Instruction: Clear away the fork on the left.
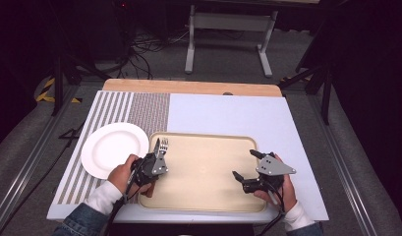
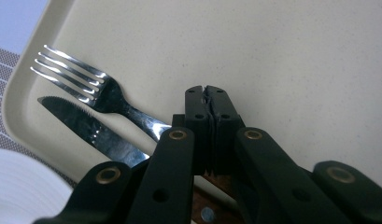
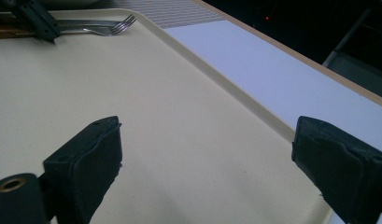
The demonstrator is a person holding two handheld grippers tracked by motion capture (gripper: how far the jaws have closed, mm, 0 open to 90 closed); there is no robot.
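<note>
- A white plate (image 1: 115, 147) is sitting on the striped placemat (image 1: 115, 110) at the far left, just off the tray's left rim, likely so the cutlery can go beside it.
- A serrated knife (image 2: 88, 128) and a fork (image 2: 86, 84) are lying side by side in the beige tray's (image 1: 213, 196) left corner, tips pointing away from the person. The knife is on the plate side, the fork inboard.
- The left gripper (image 1: 157, 160) is hovering over the handles of that cutlery. Its jaws are pressed together with nothing between them in the left gripper view; a wooden handle (image 2: 205, 205), seemingly the knife's, is passing beneath them. I judge it is lining up over the handles, since it would have to open before taking hold of either piece.
- The middle of the tray is lying bare.
- The right gripper (image 1: 247, 167) is waiting low over the tray's right side, jaws spread wide and holding nothing, probably keeping out of the left hand's way.
</note>
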